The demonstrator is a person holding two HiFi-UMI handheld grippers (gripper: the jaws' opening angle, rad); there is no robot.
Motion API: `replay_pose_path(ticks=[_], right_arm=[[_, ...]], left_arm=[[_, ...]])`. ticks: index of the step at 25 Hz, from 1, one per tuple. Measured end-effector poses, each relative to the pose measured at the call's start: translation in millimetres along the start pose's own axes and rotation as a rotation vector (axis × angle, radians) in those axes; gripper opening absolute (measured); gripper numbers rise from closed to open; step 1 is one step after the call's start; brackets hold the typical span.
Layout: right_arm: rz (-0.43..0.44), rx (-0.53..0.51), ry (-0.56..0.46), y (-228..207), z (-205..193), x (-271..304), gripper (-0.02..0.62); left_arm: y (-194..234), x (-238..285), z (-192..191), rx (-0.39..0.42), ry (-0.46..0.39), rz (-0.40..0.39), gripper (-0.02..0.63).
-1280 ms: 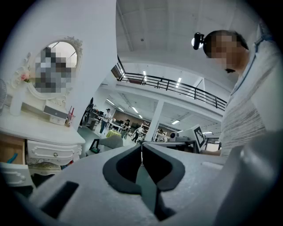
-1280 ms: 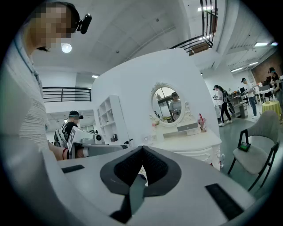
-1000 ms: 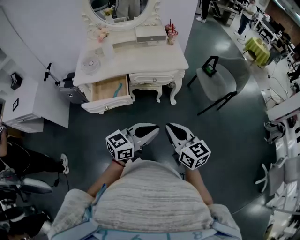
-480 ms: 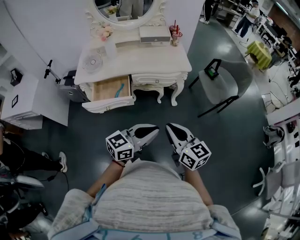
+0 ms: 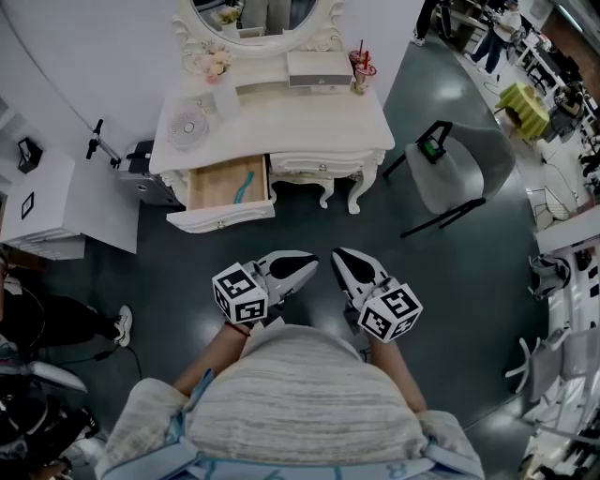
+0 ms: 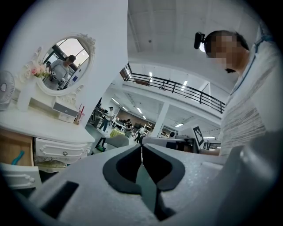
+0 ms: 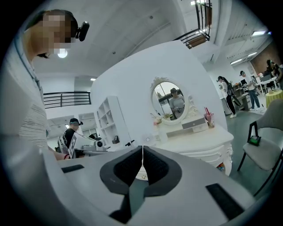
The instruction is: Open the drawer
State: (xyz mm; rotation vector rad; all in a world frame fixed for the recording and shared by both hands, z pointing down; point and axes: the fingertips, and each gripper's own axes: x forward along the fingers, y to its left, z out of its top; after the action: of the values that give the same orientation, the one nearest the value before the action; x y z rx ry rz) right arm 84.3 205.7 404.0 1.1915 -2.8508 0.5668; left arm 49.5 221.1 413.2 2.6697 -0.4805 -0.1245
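Observation:
The white vanity table (image 5: 281, 117) stands ahead of me, below its oval mirror (image 5: 258, 14). Its left drawer (image 5: 223, 189) is pulled out, showing a wooden bottom with a teal item (image 5: 246, 184) inside. The right drawer (image 5: 322, 167) is closed. My left gripper (image 5: 309, 262) and right gripper (image 5: 339, 255) are held side by side over the dark floor, well short of the table, both shut with nothing between the pads. In the left gripper view the open drawer (image 6: 13, 165) shows at the far left, beside the shut left gripper (image 6: 141, 150). The right gripper (image 7: 142, 152) points toward the vanity table (image 7: 199, 139).
A grey chair (image 5: 455, 169) stands right of the table. A white cabinet (image 5: 47, 202) and a grey bin (image 5: 145, 183) sit to its left. A small fan (image 5: 187, 127), a box (image 5: 319, 67) and a drink cup (image 5: 361, 66) are on the tabletop. Someone's foot (image 5: 120, 326) is at the left.
The vanity has drawn lower and nearer in the head view as I step toward it. Both grippers keep their pose and stay shut.

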Motion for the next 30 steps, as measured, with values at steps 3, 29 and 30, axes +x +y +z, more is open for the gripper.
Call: replay_pose_path(ticks=[3,29,30], right_arm=[[-0.01,0.0,0.005,-5.5,3.1,24.4,0.011],[-0.078,0.02,0.036,4.7,27.8,271.9,0.011],[-0.079,0.022,0.039,6.1,26.3,276.9,0.011]], left_arm=[[23.2,-3.8,8.1,-0.011,0.002,-0.013,0.017],[227.1,-100.9,102.9,-0.039,0.015,-0.074,0.017],[231.2,-105.0,102.7,-0.043,0.014,-0.073,0.017]])
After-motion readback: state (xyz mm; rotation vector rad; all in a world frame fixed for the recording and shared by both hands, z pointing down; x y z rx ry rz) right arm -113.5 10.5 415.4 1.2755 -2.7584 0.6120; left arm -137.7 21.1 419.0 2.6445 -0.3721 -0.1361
